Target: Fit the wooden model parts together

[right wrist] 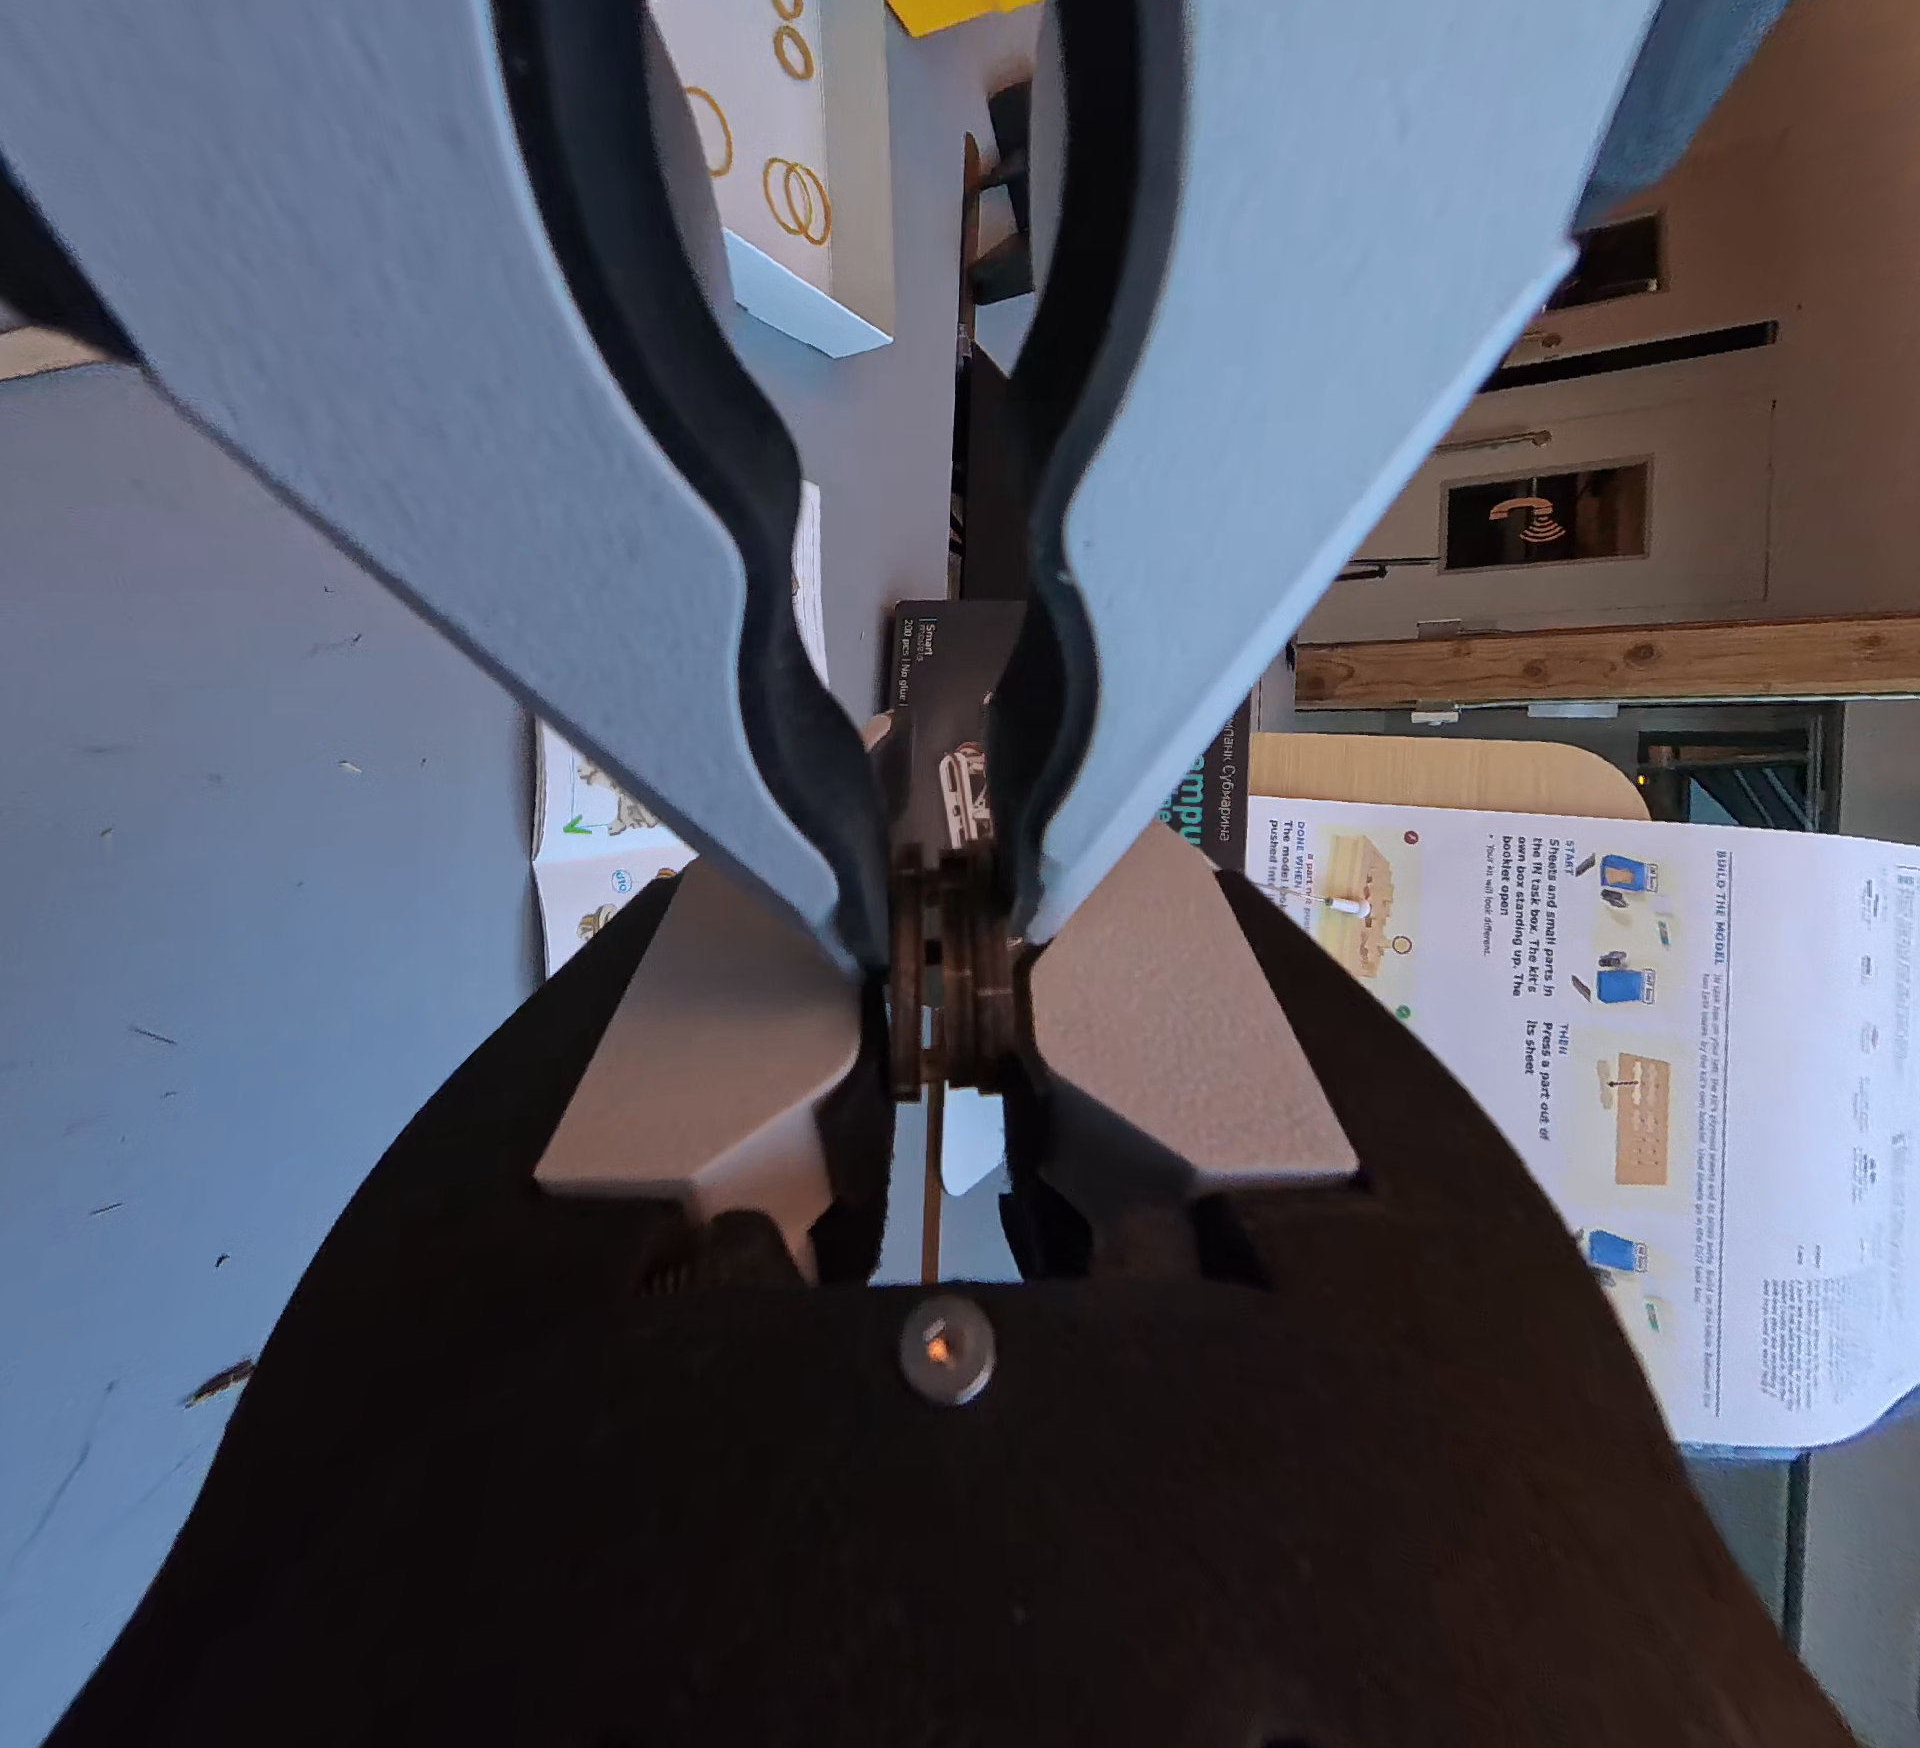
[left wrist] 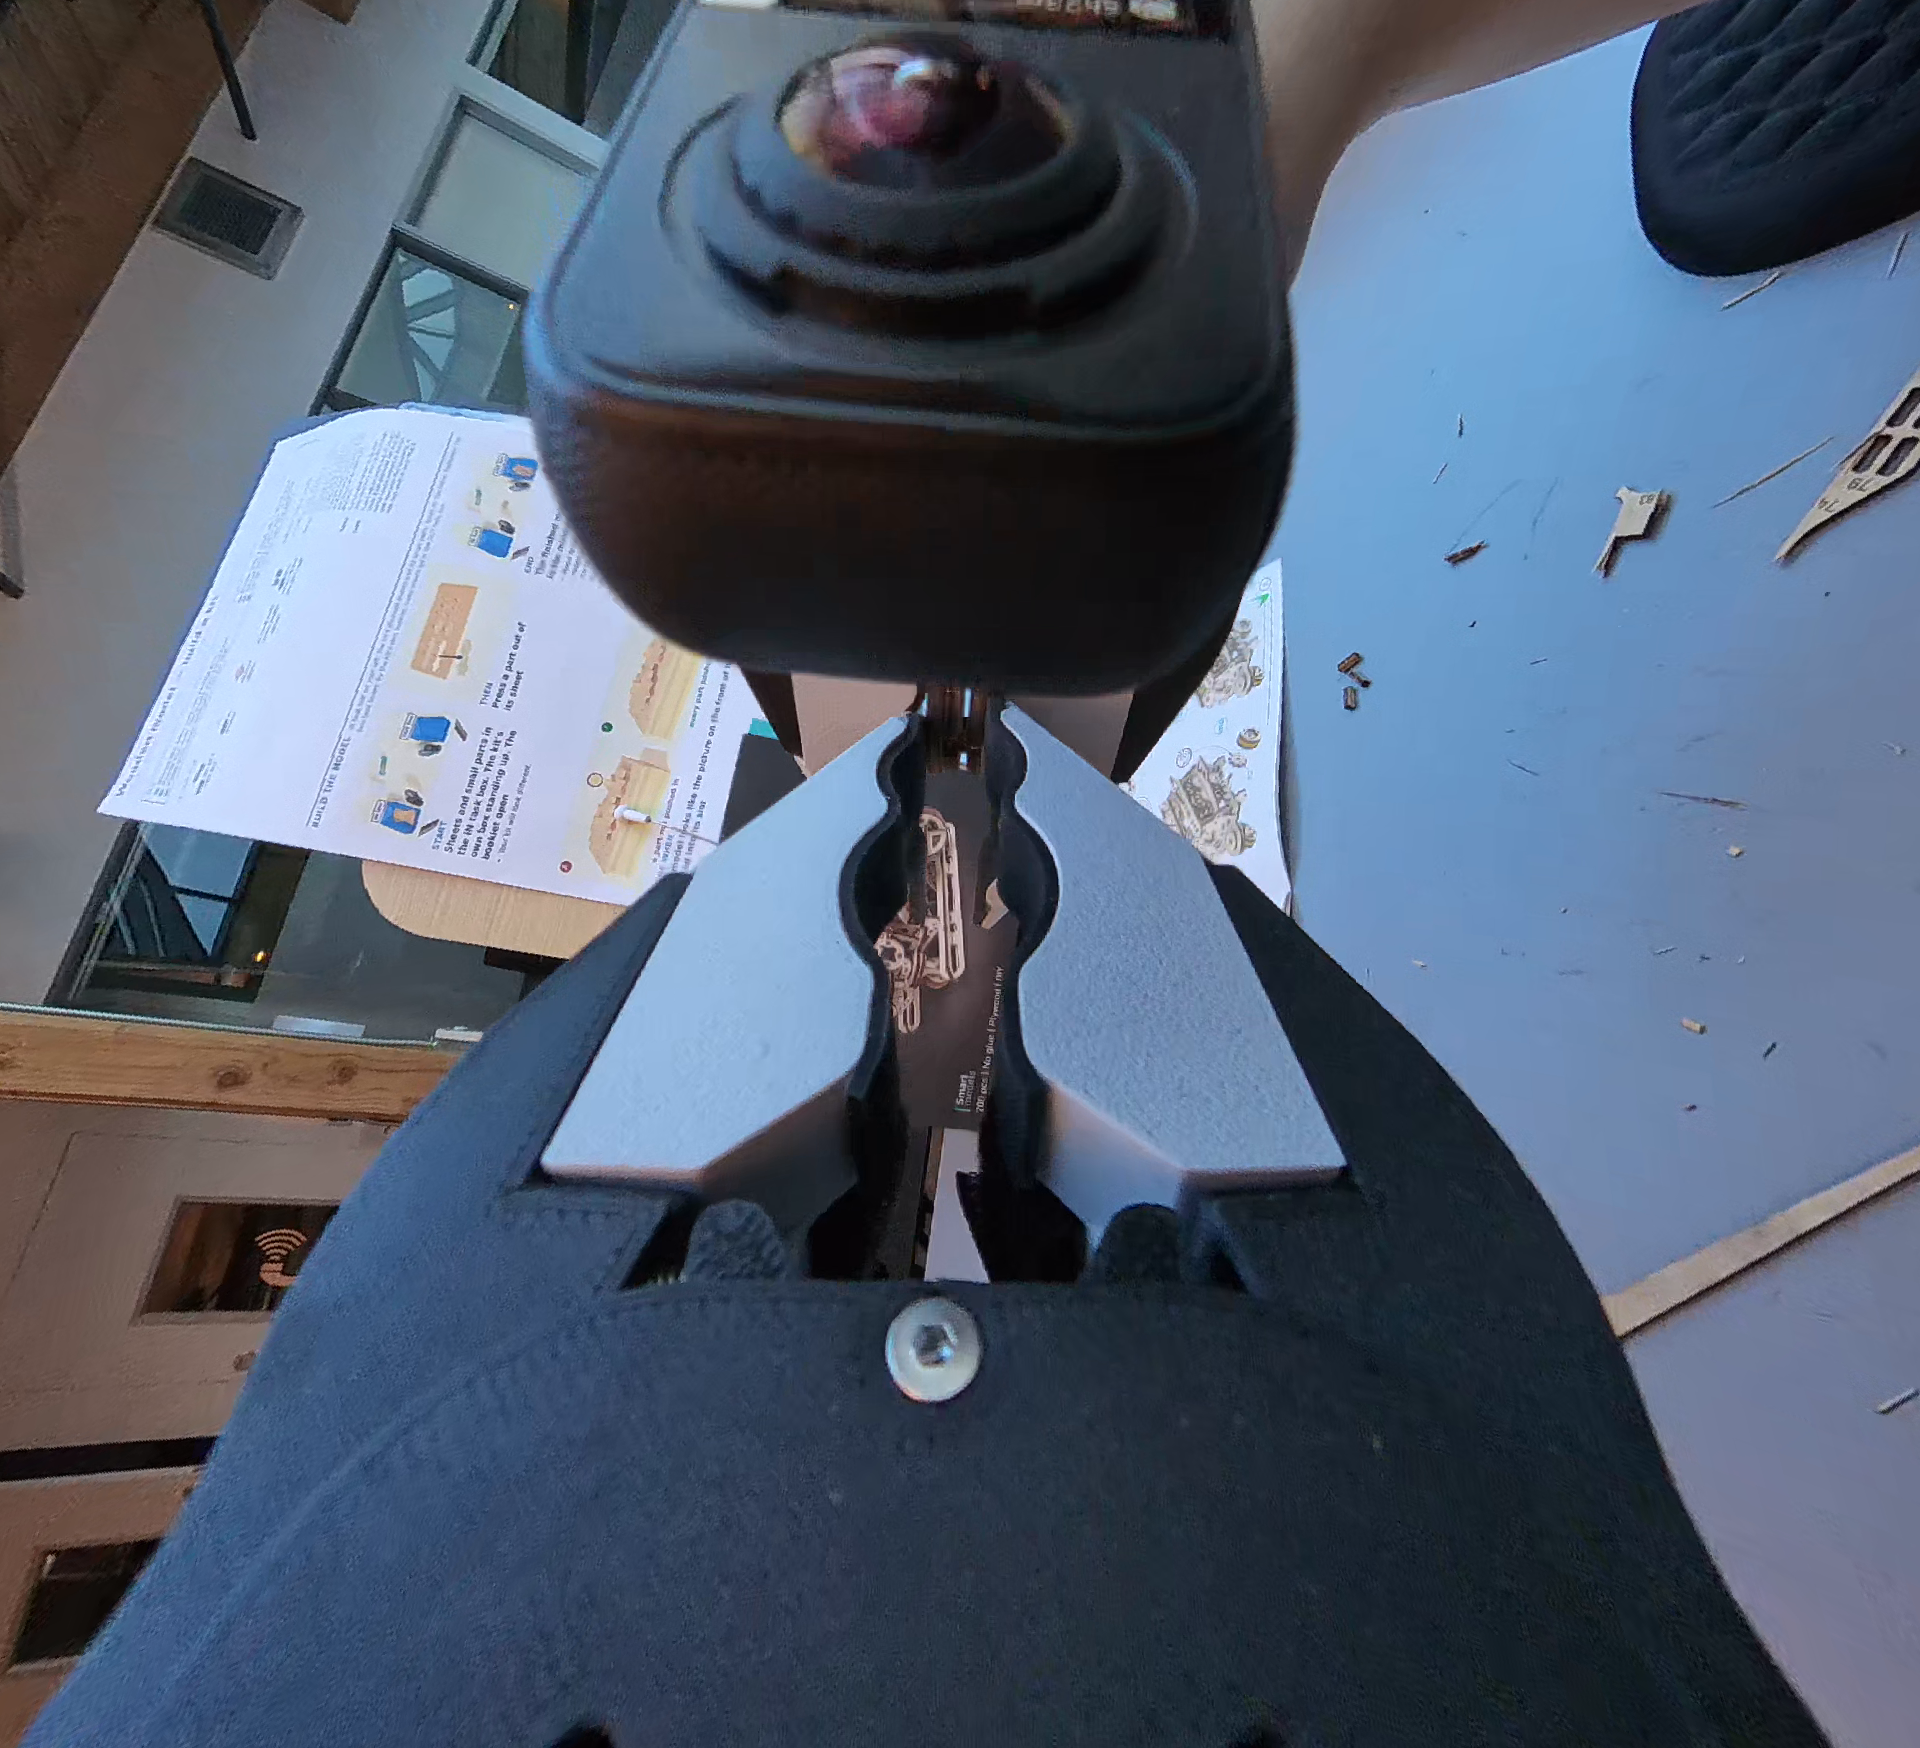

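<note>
Closed tip to tip, nose against nose: right gripper (right wrist: 948, 1002) and left gripper (left wrist: 951, 732) both pinching the small wooden assembly (right wrist: 951, 971) of stacked layered pieces. Held above the grey table (left wrist: 1558, 763), long axis probably along both finger lines. Neither nearer. Beyond, dark kit box (right wrist: 940, 659) and instruction sheet (right wrist: 1558, 1075).

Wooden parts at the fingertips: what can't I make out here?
Left wrist view: the camera on the right hand-held gripper blocks the centre; only a sliver of the wooden parts shows at the left hand-held gripper's tips.
Right wrist view: wooden parts seen edge-on, covered on both sides; their outline and whether they are seated cannot be told.
</note>
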Available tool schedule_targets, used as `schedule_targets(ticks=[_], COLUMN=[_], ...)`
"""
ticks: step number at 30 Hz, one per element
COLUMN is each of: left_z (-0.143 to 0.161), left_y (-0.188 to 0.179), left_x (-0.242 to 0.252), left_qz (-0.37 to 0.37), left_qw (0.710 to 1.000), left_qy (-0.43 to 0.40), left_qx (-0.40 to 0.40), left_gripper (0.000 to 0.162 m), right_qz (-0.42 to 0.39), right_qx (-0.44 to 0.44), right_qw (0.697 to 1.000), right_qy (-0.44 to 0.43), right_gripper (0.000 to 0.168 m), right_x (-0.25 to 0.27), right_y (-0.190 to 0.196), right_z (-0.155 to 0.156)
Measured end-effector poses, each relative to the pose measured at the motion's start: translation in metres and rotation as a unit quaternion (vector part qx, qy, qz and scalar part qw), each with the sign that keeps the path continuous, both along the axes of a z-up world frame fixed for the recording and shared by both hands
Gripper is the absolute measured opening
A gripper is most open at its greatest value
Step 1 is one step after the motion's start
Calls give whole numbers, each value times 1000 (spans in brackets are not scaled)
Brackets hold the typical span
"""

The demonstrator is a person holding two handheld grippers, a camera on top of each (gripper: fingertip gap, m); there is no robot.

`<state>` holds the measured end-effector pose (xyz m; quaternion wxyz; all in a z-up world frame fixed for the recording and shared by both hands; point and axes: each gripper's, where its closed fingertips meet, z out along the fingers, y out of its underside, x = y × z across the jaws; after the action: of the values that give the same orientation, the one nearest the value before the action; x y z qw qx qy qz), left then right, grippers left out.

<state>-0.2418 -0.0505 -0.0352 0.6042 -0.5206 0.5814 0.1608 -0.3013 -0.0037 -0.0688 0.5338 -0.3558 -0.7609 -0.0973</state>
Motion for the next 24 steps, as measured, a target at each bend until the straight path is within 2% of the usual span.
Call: schedule_targets(ticks=[9,24], left_z=[-11,-31], left_y=[9,13], left_x=[-7,-15], left_qz=[31,38], left_qw=[999,996], left_qy=[30,60], left_qx=[-6,-53], left_gripper=[8,8], right_qz=[-33,-50], right_qx=[30,-22], right_qw=[999,998], right_qy=[-3,12], right_gripper=[13,10], right_x=[-3,-9], right_y=[13,16], right_z=[-7,-32])
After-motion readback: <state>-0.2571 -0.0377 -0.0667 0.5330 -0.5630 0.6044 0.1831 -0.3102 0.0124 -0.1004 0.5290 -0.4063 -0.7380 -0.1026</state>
